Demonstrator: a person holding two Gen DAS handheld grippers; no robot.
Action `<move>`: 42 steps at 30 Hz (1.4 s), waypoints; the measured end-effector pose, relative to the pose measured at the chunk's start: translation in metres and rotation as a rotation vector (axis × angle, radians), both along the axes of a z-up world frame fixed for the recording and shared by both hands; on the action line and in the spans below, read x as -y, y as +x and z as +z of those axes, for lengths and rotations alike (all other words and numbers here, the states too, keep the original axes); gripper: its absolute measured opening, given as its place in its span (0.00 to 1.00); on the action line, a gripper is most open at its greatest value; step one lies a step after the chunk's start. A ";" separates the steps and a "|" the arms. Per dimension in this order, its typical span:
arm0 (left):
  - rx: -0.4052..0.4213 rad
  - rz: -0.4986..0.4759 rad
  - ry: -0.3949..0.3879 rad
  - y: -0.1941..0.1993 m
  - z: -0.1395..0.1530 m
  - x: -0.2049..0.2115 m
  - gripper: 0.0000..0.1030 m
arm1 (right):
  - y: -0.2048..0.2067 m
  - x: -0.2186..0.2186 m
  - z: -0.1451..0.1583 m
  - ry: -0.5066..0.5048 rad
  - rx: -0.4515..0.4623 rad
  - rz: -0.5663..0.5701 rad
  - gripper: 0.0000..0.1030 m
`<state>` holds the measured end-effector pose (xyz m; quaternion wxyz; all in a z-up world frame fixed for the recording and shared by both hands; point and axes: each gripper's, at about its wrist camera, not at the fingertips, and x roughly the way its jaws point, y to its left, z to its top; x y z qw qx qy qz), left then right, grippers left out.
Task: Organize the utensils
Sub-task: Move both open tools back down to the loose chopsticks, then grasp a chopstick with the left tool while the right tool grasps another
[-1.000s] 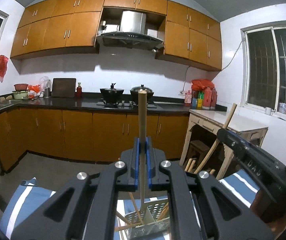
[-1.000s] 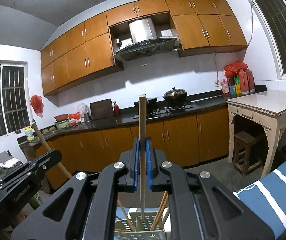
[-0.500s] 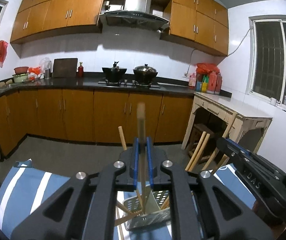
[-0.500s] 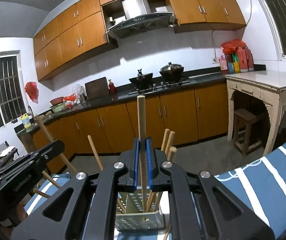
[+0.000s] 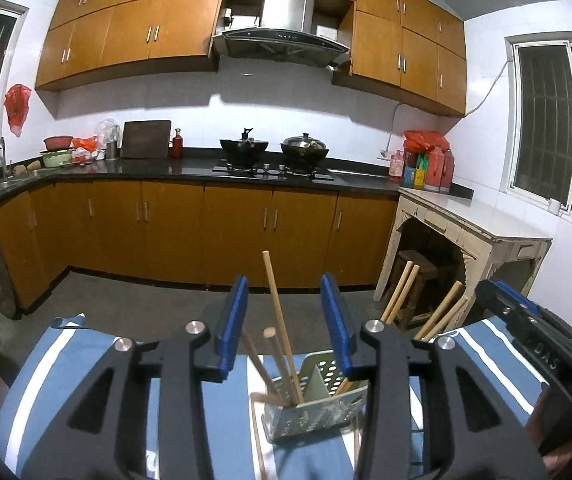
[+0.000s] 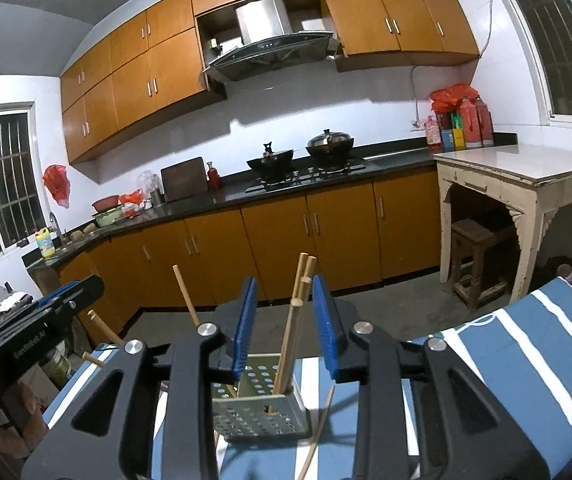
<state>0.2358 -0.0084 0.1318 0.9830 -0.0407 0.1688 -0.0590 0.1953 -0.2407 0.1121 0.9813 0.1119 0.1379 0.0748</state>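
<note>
Left gripper [image 5: 286, 320] fingers spread, empty; chopsticks [image 5: 282, 328] stand between, untouched, in perforated holder [image 5: 325, 408] on striped worktop [image 5: 66, 360]. Right gripper [image 6: 286, 320] likewise spread over holder.

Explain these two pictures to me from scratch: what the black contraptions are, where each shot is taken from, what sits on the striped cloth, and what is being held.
No robot arm here: a person holds a two-finger tool in each hand, each with a camera looking forward along its blue-padded fingers. One picture is from the left tool, the other from the right tool; each shows the other tool at its edge. Below both sits a perforated metal holder on a blue-and-white striped cloth, with wooden chopsticks standing in its compartments. A loose chopstick lies on the cloth beside it. Both tools are open, holding nothing. A kitchen fills the background.
</note>
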 end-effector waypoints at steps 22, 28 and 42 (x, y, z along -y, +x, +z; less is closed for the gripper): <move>-0.088 0.098 0.084 -0.098 -0.076 -0.042 0.48 | -0.039 0.018 -0.143 0.016 -0.351 -0.053 0.34; -0.202 0.126 0.059 -0.084 -0.125 -0.056 0.48 | -0.032 -0.009 -0.174 0.020 -0.442 0.009 0.34; -0.319 0.107 0.072 -0.065 -0.177 -0.051 0.48 | -0.012 -0.059 -0.217 -0.102 -0.563 0.063 0.34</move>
